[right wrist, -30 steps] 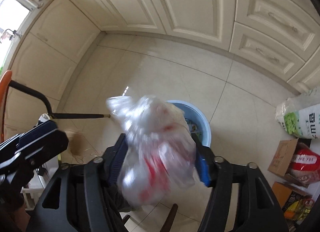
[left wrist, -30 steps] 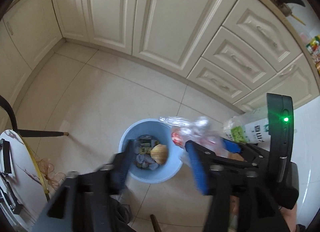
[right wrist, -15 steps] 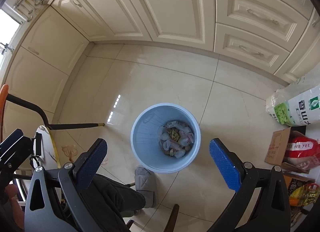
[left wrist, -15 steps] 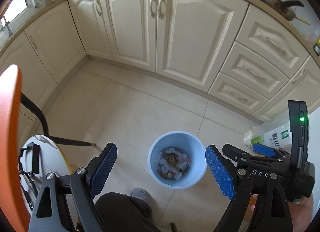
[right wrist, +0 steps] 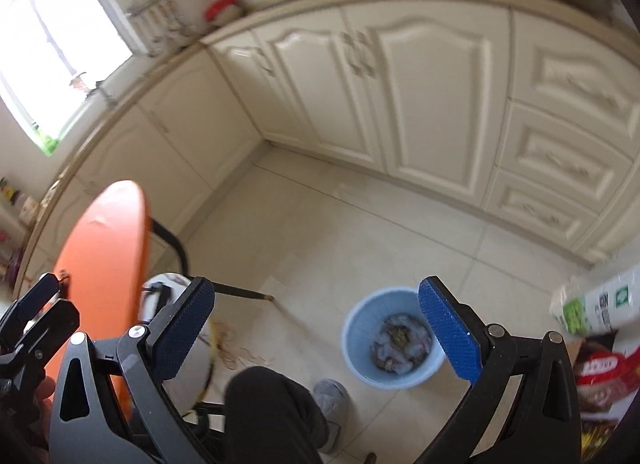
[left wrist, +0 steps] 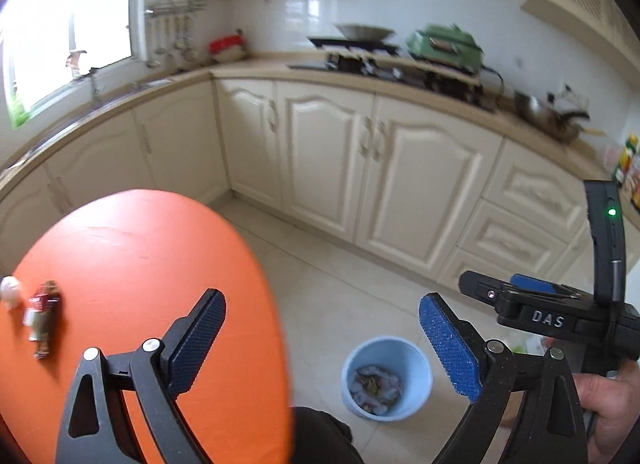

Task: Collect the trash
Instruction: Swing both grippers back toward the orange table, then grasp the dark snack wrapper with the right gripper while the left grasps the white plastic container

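A light blue bin (left wrist: 422, 364) stands on the tiled floor with crumpled trash (left wrist: 374, 388) inside; it also shows in the right wrist view as bin (right wrist: 362, 322) and trash (right wrist: 400, 348). My left gripper (left wrist: 323, 298) hangs high over the floor beside an orange table (left wrist: 140, 264), its jaws opening with nothing between them. My right gripper (right wrist: 317, 284) is open and holds nothing, well above the bin. On the table's left lie a small red-labelled item (left wrist: 42, 316) and a white scrap (left wrist: 10, 292).
Cream cabinets (left wrist: 400, 184) run along the back under a counter with a stove (left wrist: 360, 52). A person's dark trouser leg (right wrist: 272, 412) and grey slipper (right wrist: 332, 396) are near the bin. A white sack (right wrist: 600, 300) and a red bag (right wrist: 600, 376) sit at the right.
The clear plastic bag left my right gripper and dropped into the bin. Both grippers opened wide and rose, tilting up until the counter and the orange table came into view.
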Motion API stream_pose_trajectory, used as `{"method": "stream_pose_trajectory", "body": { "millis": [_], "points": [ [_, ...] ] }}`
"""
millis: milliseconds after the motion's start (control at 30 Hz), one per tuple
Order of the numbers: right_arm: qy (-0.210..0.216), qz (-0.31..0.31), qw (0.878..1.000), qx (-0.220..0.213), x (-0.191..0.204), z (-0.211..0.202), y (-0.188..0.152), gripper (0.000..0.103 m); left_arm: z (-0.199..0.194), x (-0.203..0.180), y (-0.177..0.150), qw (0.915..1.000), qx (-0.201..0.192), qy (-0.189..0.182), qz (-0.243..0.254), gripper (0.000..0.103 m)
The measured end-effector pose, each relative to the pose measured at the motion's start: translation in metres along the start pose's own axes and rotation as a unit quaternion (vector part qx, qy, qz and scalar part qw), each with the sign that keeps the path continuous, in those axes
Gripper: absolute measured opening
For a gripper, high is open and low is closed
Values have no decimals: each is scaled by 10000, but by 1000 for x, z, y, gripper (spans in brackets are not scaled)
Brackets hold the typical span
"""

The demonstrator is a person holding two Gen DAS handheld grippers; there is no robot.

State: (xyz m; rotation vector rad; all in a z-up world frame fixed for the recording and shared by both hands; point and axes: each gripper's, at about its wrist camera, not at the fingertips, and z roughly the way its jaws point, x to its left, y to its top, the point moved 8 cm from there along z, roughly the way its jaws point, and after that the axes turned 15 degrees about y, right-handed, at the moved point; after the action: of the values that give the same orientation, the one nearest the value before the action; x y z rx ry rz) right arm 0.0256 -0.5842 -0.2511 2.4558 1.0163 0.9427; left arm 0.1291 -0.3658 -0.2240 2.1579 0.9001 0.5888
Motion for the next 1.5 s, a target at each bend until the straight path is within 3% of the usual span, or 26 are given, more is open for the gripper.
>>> {"method": "stream_pose_trajectory", "body": {
  "millis": [200, 400, 633, 833, 1100, 1333, 1500],
  "points": [
    [554, -750, 9956, -50, 105, 9, 13, 103, -78, 92, -18, 9943, -467, 606, -739, 99],
    [1004, -1365, 9855, 20, 190, 25, 8, 103, -140, 164, -54, 9801, -627, 1241, -1414, 101],
    [1388, -2063, 9683, 245, 280, 42, -22, 103, -203, 219, -100, 9597, -639, 1935, -1935, 101],
    [1654, -2552, 9517, 421, 341, 55, -49, 103, -233, 243, -126, 9444, -576, 2357, -2218, 101],
    [1662, -2902, 9412, 483, 381, 76, -66, 103, -234, 254, -129, 9347, -511, 2675, -2283, 101],
    [1512, -2975, 9387, 872, 389, 123, -81, 103, -207, 260, -132, 9337, -297, 2759, -2261, 101],
    [1406, -2946, 9349, 1389, 389, 176, -101, 87, -163, 277, -124, 9354, -21, 2733, -2243, 101]
  ]
}}
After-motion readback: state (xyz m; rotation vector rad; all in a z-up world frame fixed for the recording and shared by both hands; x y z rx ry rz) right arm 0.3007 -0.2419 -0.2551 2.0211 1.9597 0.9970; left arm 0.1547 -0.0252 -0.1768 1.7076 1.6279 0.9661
